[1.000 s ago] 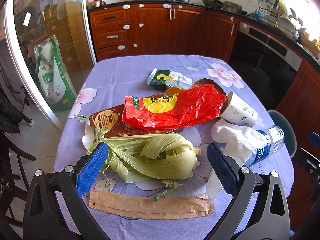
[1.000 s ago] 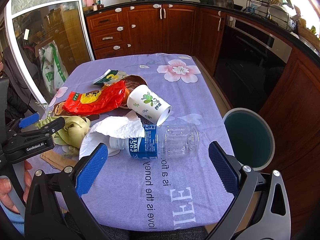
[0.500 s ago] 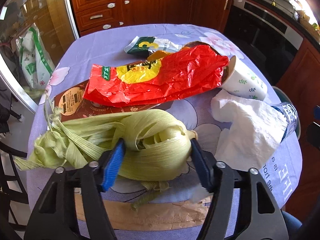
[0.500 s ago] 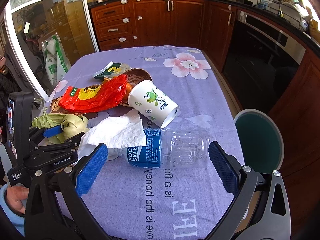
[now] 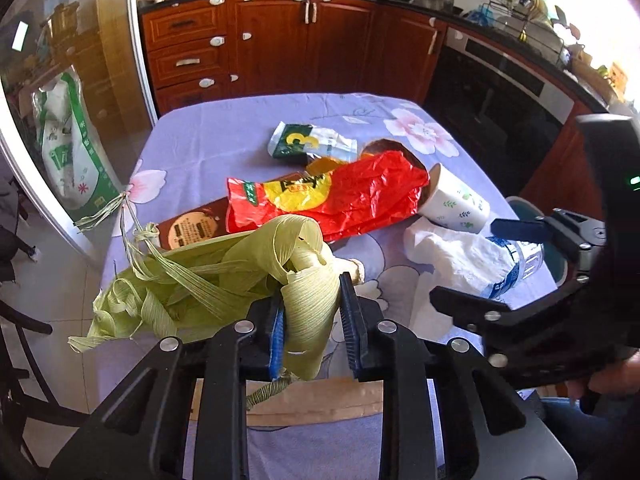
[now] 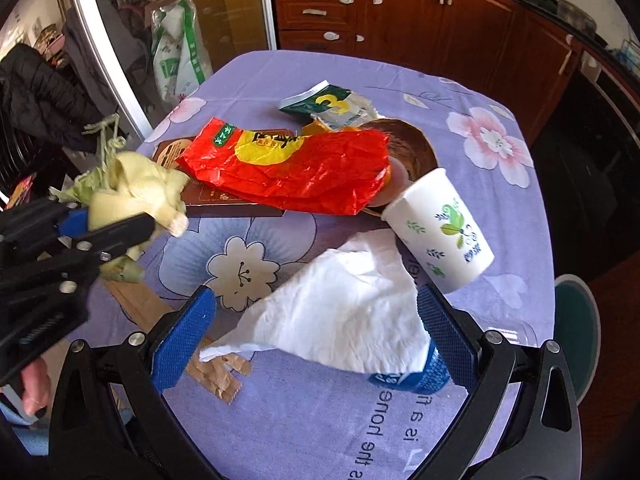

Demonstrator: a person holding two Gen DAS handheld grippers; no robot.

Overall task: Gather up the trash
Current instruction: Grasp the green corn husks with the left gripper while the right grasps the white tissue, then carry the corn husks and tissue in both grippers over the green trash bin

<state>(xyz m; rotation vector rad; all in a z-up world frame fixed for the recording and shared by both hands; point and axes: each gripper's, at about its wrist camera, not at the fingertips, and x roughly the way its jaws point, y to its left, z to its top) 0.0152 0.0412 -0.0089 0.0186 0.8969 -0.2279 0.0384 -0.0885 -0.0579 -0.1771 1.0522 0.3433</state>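
Two fisheye views, each looking forward along a handheld gripper's two fingers, angled down over a table with a lilac floral cloth.

The left wrist view sits at the near left edge, facing the far kitchen cabinets, very close to the corn husks between its fingers.

The right wrist view looks from the near right edge, turned left toward a glass door, close above a white tissue.

Both views share the red wrapper, paper cup and tissue. Each view also catches the other gripper: the right gripper at right, the left gripper at left.
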